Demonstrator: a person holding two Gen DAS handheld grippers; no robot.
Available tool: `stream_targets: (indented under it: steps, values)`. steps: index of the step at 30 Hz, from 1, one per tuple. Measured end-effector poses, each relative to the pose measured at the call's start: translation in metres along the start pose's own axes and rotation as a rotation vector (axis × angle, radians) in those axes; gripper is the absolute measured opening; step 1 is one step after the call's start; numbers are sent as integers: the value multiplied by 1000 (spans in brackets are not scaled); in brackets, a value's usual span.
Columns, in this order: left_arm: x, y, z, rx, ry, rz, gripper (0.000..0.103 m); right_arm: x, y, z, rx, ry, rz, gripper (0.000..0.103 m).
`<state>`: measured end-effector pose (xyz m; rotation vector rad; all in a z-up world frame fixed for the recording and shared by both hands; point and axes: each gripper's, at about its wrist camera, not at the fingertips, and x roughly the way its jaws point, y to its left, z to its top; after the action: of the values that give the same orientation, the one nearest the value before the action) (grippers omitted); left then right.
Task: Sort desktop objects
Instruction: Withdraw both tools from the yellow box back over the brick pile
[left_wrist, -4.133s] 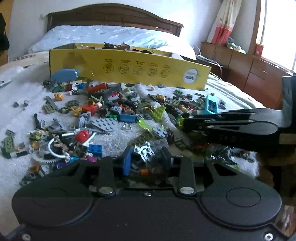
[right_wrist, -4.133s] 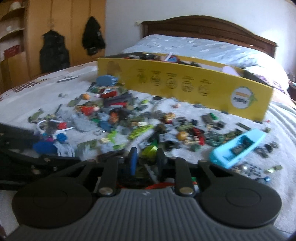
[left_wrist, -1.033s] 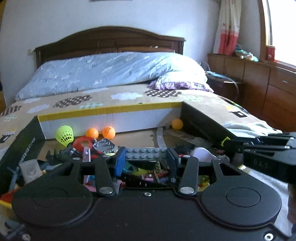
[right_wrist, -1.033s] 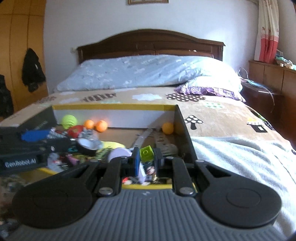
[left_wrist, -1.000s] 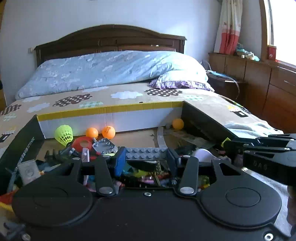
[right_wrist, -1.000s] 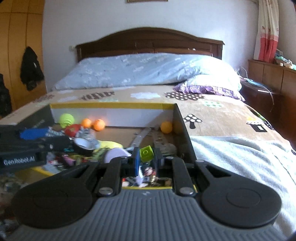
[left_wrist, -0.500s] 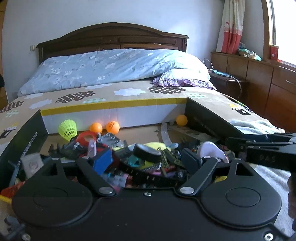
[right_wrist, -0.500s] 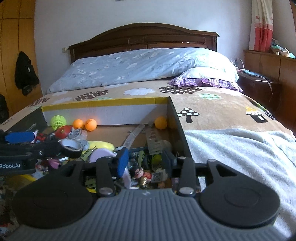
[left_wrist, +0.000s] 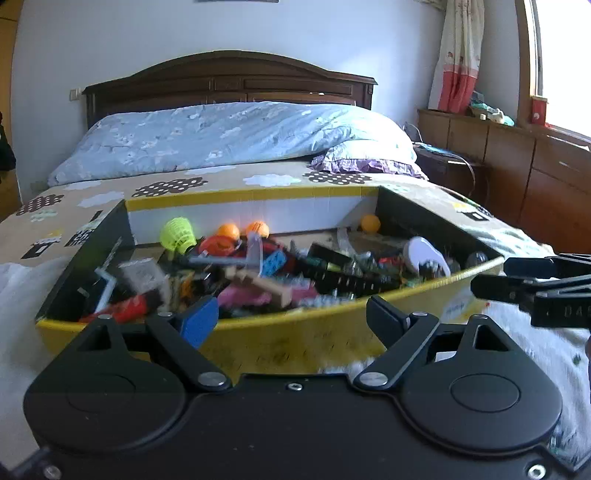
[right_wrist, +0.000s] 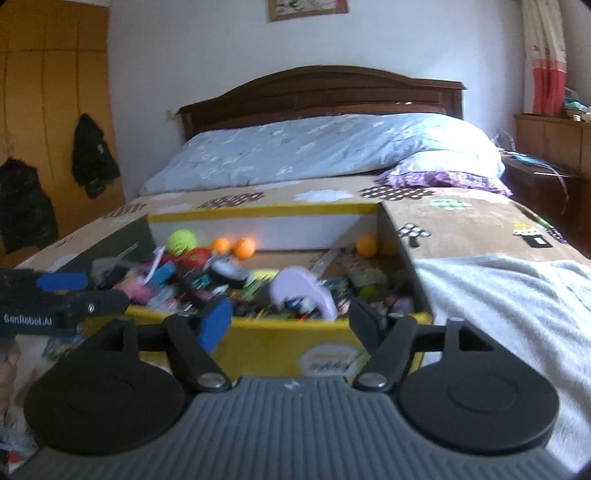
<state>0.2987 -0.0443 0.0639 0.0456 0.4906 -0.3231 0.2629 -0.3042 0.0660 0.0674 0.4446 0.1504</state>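
Yellow box (left_wrist: 295, 343) front wall blocks your level approach; toy heap (left_wrist: 258, 273) crowds left half; bare floor near box's back-right corner.

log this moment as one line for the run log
left tongs: opening, nothing between | right tongs: opening, nothing between | yellow box: full of toys, on bed

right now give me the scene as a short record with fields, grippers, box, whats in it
left gripper: jaws opening, nothing between them
right gripper: jaws opening, nothing between them
box: yellow, open top, on the bed, just ahead of both grippers
contents: heaped small toy parts, green shuttlecock, three orange balls by the far wall
blur: near pile smeared, parts hard to name
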Motion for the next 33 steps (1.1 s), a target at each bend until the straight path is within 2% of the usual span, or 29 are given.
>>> stream_targets:
  steps: [7,11,15,19,21,22,23,24,26,28,29,30,31,33]
  values:
    - [-21,15,-42,37,63,7,87,-4,33,-30,-71,75,100,93]
    - [-26,32,-65,-17,110,27,86,8,64,-46,-146,143,146,95]
    - [-37,53,-85,-43,123,64,86,15,96,-57,-233,161,209,98]
    - [-50,79,-96,-94,109,109,85,31,121,-56,-225,167,264,97]
    - [-51,88,-101,-104,121,112,81,45,133,-54,-194,182,285,97]
    - [-48,91,-104,-102,139,109,75,52,139,-55,-178,190,295,96]
    - [-46,93,-106,-104,154,97,70,60,145,-55,-165,203,306,95]
    - [-44,93,-109,-109,158,84,69,67,150,-54,-155,215,314,90]
    - [-42,94,-112,-108,161,57,49,82,157,-57,-133,247,325,82]
    - [-42,95,-112,-131,171,-10,39,92,162,-62,-123,293,336,55]
    - [-42,93,-111,-129,174,-29,35,93,162,-65,-113,305,357,53]
    - [-44,91,-112,-122,173,-46,32,90,162,-67,-111,303,368,45]
    - [-46,88,-112,-117,170,-66,29,87,161,-68,-114,303,383,41]
    - [-53,84,-113,-114,174,-149,28,77,159,-69,-128,307,390,39]
